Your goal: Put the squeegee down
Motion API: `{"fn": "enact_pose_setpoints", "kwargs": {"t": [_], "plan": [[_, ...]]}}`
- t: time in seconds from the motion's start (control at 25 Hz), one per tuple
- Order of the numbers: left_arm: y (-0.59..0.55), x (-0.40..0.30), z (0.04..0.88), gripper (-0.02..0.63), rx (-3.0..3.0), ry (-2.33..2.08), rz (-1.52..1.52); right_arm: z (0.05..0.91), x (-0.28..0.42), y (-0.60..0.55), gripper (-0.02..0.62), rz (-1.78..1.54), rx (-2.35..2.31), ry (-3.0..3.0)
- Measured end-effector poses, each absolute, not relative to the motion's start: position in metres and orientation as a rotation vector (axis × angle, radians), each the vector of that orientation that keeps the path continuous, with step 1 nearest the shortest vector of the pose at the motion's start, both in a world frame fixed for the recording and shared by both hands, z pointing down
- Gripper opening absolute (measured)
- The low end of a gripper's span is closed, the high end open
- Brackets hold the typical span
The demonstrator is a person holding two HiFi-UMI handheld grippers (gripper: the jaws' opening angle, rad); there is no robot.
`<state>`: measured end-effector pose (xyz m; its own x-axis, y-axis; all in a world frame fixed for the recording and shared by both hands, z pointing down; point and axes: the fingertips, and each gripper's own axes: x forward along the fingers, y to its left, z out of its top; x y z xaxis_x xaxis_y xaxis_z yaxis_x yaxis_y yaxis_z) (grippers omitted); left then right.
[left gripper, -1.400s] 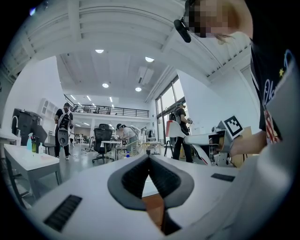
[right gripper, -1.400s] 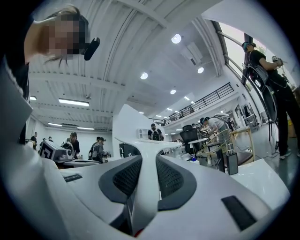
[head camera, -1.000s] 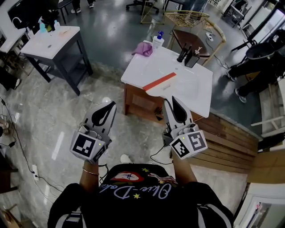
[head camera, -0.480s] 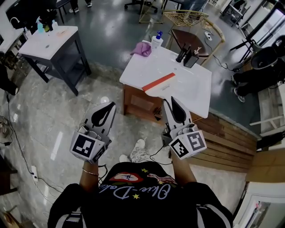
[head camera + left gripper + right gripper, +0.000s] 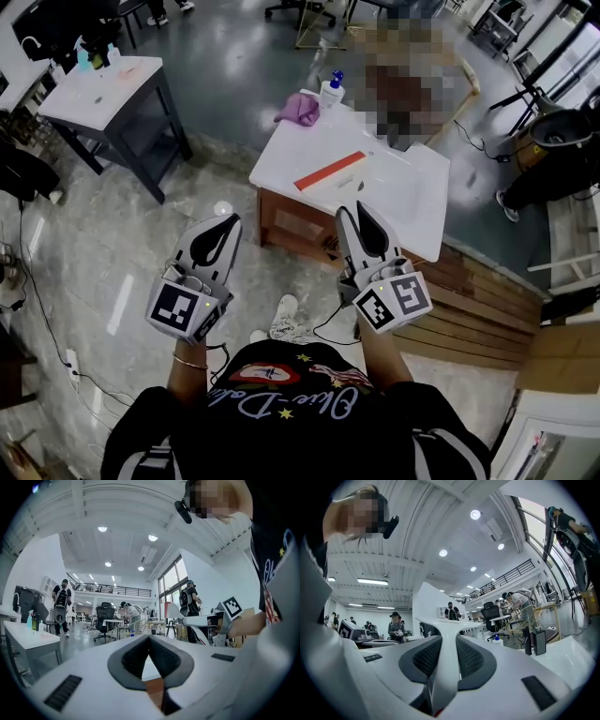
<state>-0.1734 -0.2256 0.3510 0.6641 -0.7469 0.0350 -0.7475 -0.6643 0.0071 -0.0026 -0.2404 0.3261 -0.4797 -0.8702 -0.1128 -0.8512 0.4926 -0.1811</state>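
Right claw [image 5: 445,641]: clenched on the white squeegee [image 5: 442,677], with the handle pinched between both pads.
Squeegee: we've got it up in the air in that claw, roughly level, and its wide end sticks out past the fingertips.
Left claw [image 5: 150,638]: clamped closed, tips touching, nothing in it. We're holding it out level on the other side, well apart from the right one.
White table [image 5: 412,202]: right in front of us. From the head view the right claw sits over its near edge, and the squeegee isn't resting on it.
On the table: an orange strip [image 5: 330,171] lies diagonally near the middle. A purple cloth [image 5: 300,108] and a blue-capped bottle [image 5: 331,86] sit at the far corner.
Further out: a second table [image 5: 103,89] off to the far left, across the shiny floor.
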Motion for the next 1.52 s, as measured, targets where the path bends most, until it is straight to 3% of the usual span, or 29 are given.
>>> {"fn": "enact_pose_setpoints", "kwargs": {"t": [1.52], "plan": [[-0.315, -0.145, 0.352, -0.011, 2.851, -1.327, 0.125, 0.348, 0.021, -0.336, 0.083, -0.229, -1.423, 2.558]]}}
